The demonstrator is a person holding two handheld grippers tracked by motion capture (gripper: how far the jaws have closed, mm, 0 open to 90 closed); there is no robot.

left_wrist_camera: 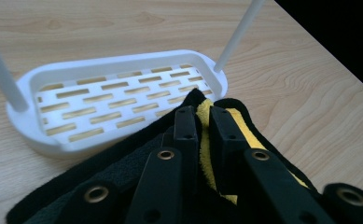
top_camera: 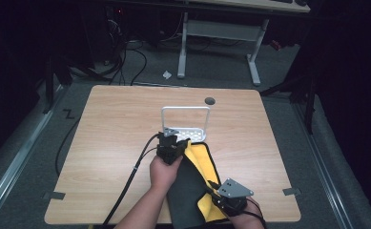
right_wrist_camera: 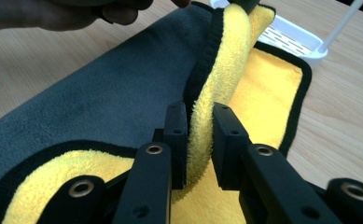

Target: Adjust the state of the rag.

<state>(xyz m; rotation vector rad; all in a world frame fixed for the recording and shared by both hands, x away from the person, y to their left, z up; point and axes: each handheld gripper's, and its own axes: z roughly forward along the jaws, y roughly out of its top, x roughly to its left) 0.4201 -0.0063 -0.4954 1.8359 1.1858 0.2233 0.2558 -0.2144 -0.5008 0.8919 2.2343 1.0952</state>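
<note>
- Towel [top_camera: 192,183]: yellow side, grey back, lies on the tabletop [top_camera: 111,124] just in front of the white rack [top_camera: 185,126], far corner touching its tray.
- Your left tool [left_wrist_camera: 201,122] is clamped on that far corner; right tool [right_wrist_camera: 198,140] is clamped on the near edge.
- Fold looks half done; not laid flat yet.

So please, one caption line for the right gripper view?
Right gripper shut on the folded edge of a yellow-and-grey towel, white slotted tray beyond.
</note>
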